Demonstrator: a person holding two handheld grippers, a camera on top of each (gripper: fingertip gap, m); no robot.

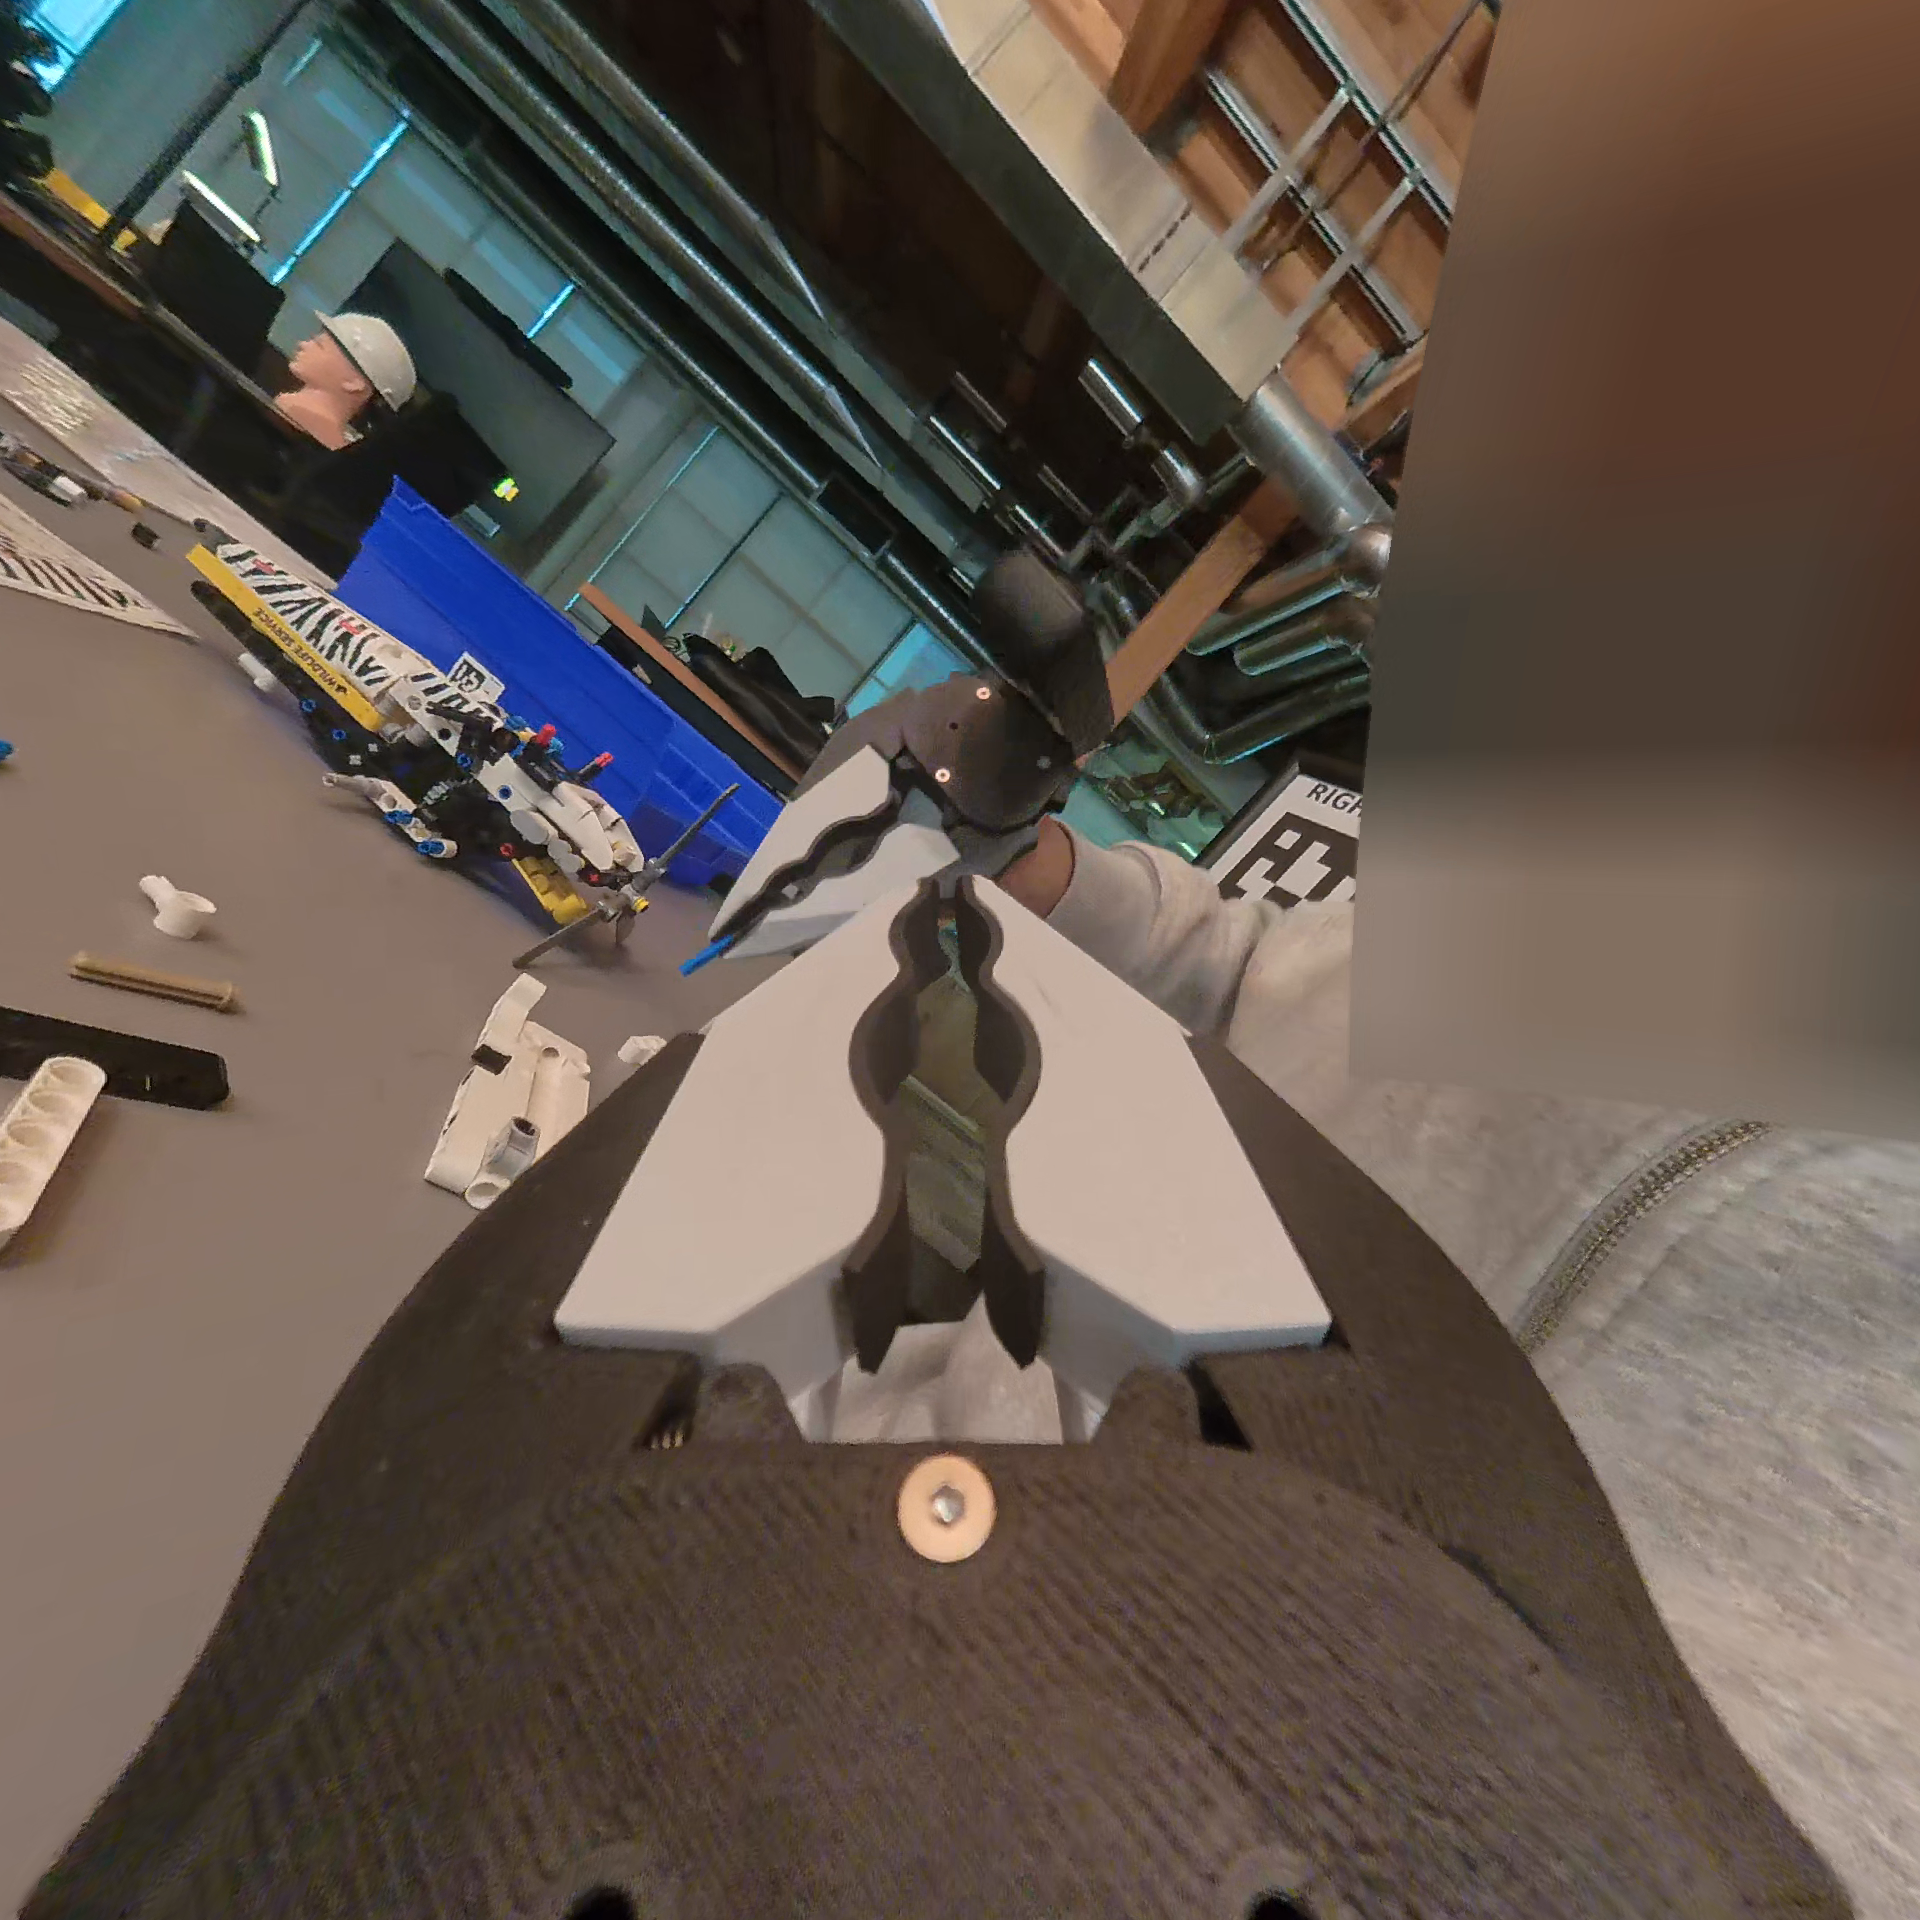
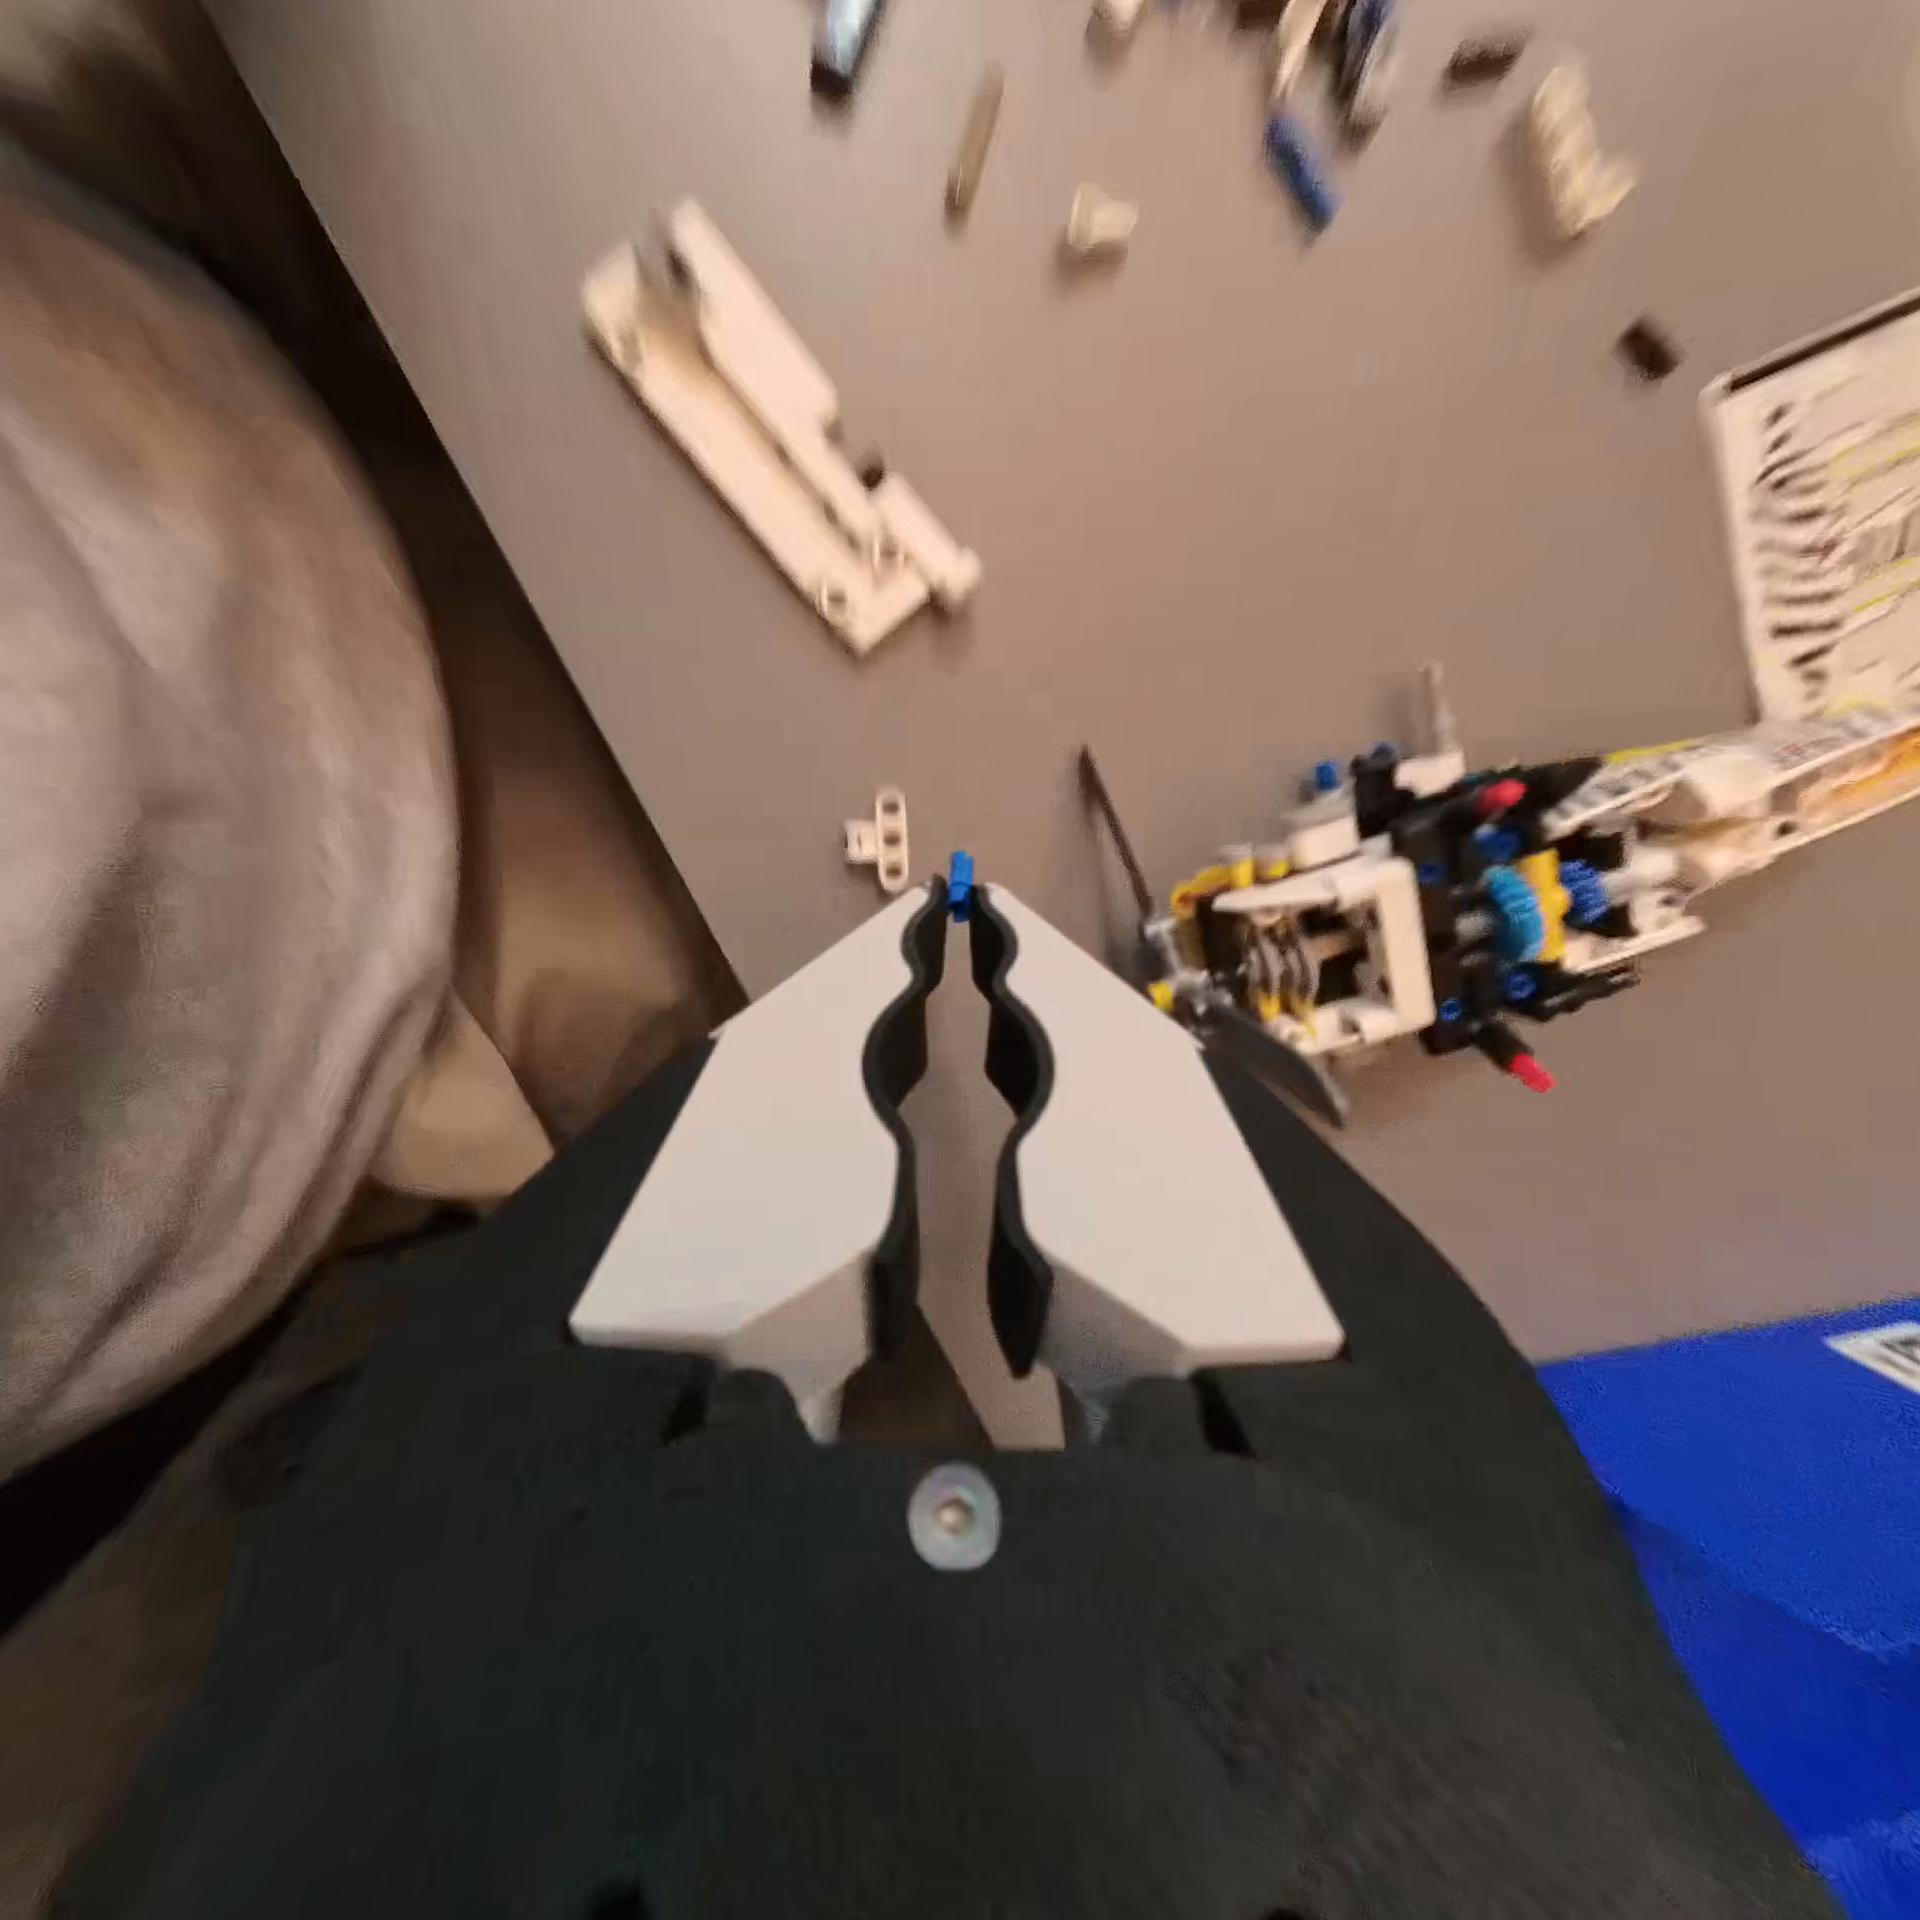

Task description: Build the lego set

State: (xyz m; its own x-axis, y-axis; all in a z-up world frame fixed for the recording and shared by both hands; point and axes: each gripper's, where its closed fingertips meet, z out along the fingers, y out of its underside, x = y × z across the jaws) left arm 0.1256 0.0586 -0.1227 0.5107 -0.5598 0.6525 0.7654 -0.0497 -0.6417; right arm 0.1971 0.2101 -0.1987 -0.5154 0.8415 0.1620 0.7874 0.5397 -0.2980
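My right gripper [image 2: 958,902] is shut on a small blue pin [image 2: 958,883] that sticks out past its tips, held above the grey table [image 2: 1195,582]. The left wrist view shows that gripper [image 1: 732,930] just ahead of my left one, with the blue pin [image 1: 712,953] at its tip. My left gripper [image 1: 948,902] has its tips together and nothing shows between them. The part-built model [image 2: 1392,935], white, black and yellow with a propeller, lies to the right of the pin; it also shows in the left wrist view [image 1: 488,790].
A blue bin [image 1: 540,665] stands behind the model, also seen bottom right [image 2: 1766,1507]. Loose parts lie about: a white panel assembly [image 2: 769,436], a small white connector [image 2: 883,852], a tan axle [image 1: 156,982], a black beam [image 1: 114,1070]. A booklet [image 2: 1829,540] lies at right. The person's grey sleeve [image 1: 1662,1351] is close. Across from one pair of fingers to the other is roughly 20 cm. From my right tips it is roughly 5 cm to the small white connector [image 2: 883,852]; from my left, 20 cm.
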